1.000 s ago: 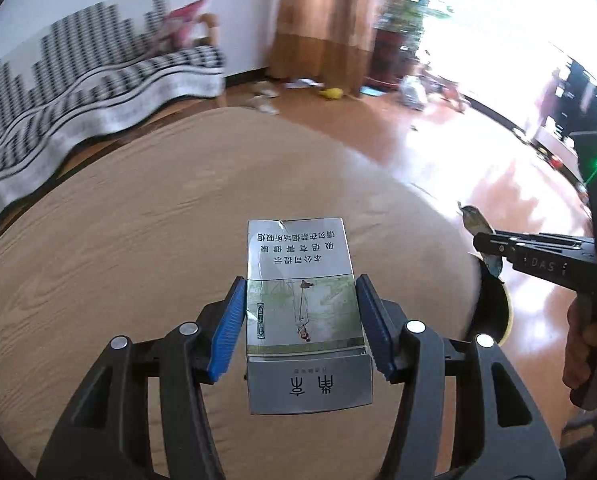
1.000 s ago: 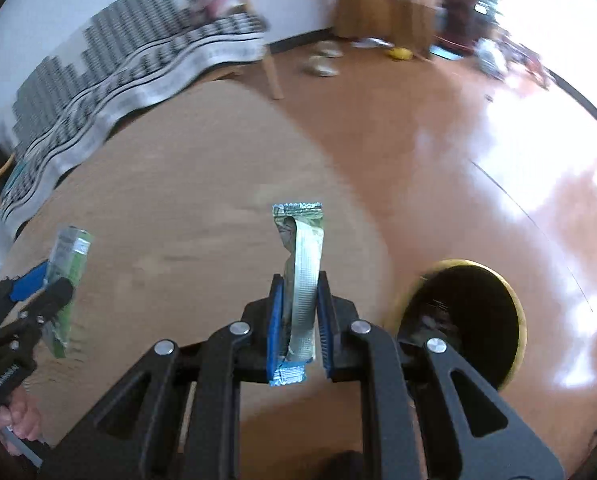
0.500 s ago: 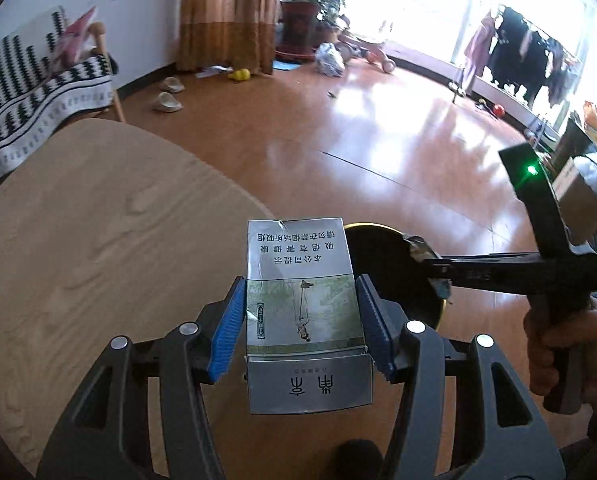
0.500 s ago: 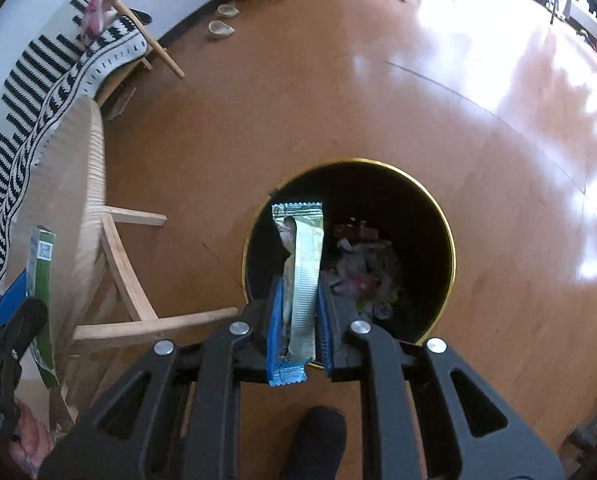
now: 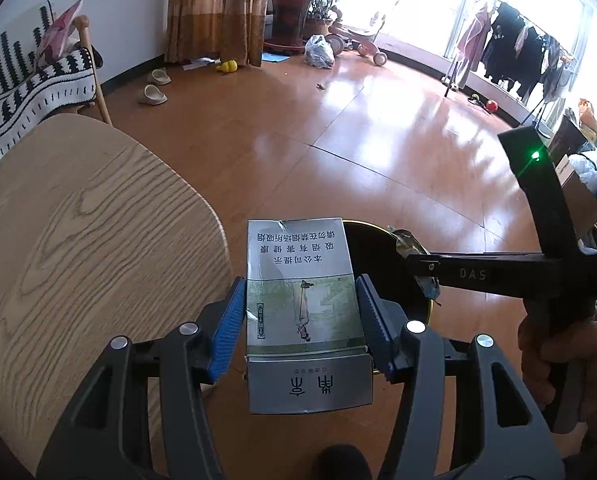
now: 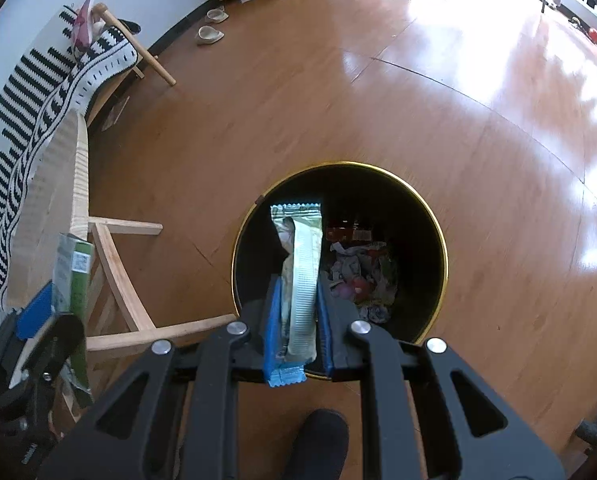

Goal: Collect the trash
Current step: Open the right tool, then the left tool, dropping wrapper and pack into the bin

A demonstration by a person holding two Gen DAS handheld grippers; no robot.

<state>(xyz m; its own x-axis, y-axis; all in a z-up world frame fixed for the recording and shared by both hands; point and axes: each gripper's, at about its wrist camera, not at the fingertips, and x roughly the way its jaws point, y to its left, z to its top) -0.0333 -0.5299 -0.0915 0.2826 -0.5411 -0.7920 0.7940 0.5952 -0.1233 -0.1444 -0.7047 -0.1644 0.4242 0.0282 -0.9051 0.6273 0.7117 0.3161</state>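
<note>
Hovering above the black bin [image 6: 340,248], the right claw [image 6: 296,328] pinches a crumpled snack wrapper [image 6: 300,276] between its blue pads, the wrapper's free end hanging over the bin's mouth, where other rubbish already lies; the left claw [image 5: 302,324] clamps a cigarette pack [image 5: 304,308] by its two sides, near the bench [image 5: 78,248] edge and only partly over the gold rim [image 5: 430,312]; from here the wrapper looks well placed to drop; the pack is the doubtful one; released where it is, it could strike the rim or land on the wooden floor [image 5: 338,132] between bench and bin; the light wrapper may also cling to a pad or flutter sideways as it falls; the two claws sit close together over the opening, so a hasty move could knock one against the other.
</note>
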